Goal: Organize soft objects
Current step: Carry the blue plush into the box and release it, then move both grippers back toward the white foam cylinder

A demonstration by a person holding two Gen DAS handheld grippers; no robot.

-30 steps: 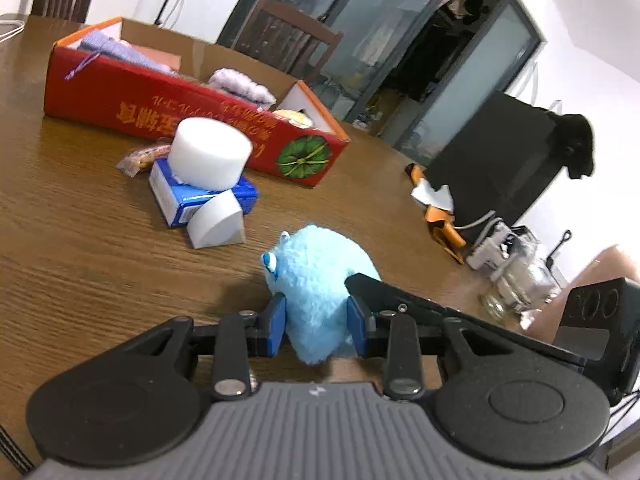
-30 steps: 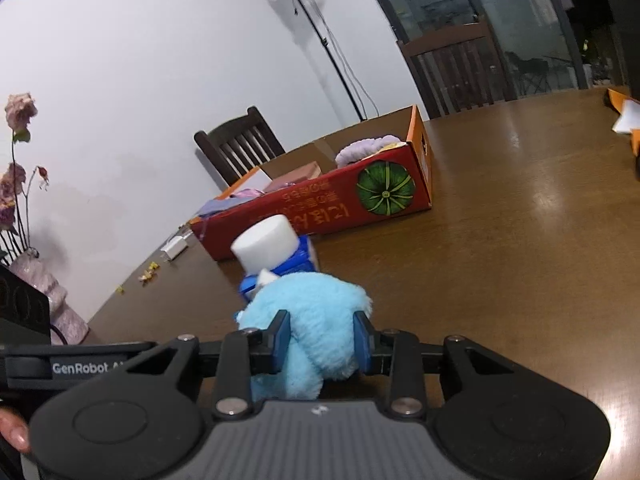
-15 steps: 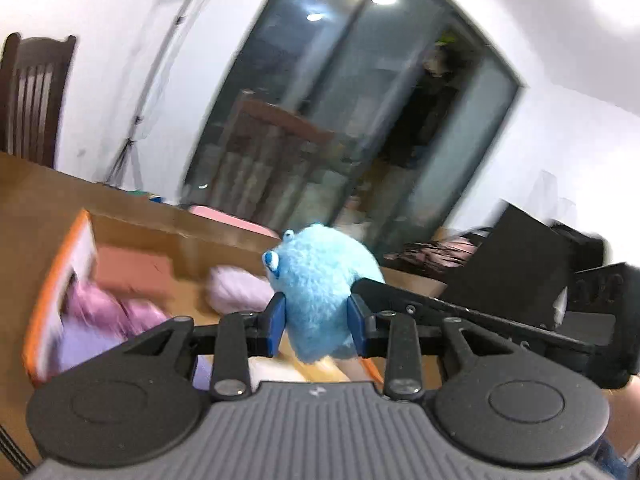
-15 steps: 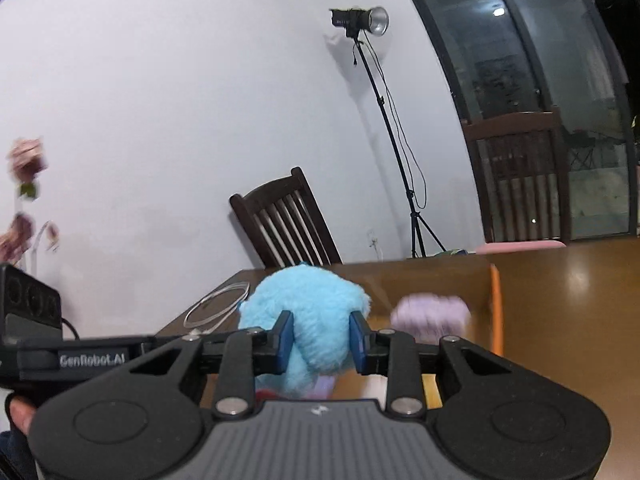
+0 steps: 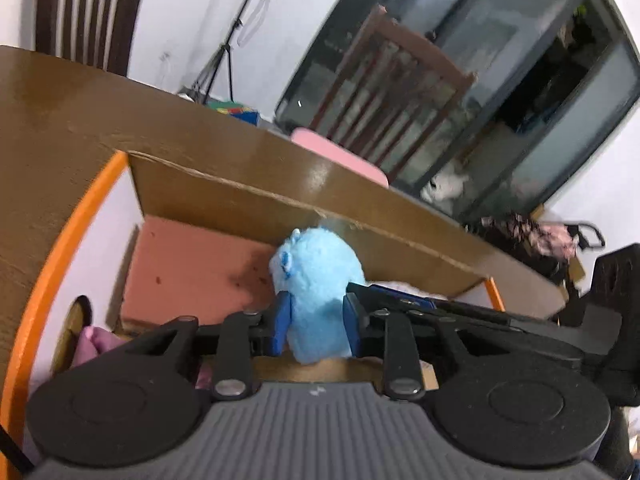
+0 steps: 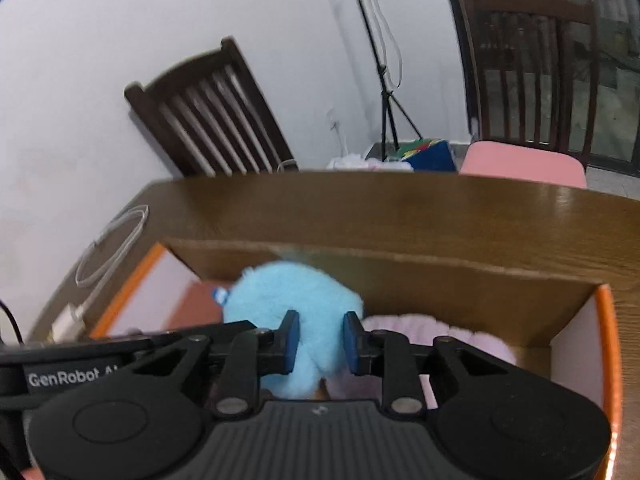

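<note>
A fluffy light-blue plush toy [image 5: 316,280] is pinched from both sides. My left gripper [image 5: 315,326] is shut on it, and my right gripper [image 6: 319,341] is shut on the same plush toy [image 6: 296,300]. Both hold it over the open cardboard box [image 5: 224,196], just inside its far wall [image 6: 400,276]. Inside the box lie a pink flat piece [image 5: 188,268], a purple soft item [image 5: 96,342] at the left and a pale pink fluffy item [image 6: 424,332] at the right.
The box has orange rims [image 5: 52,276] and stands on a brown wooden table [image 6: 400,208]. Two dark wooden chairs [image 6: 208,108] stand behind the table, one with a pink cushion [image 6: 524,164]. A white cable [image 6: 112,244] lies at the table's left.
Both grippers carried the blue plush up off the table and forward over the box, then lowered it. The box interior now fills the lower view.
</note>
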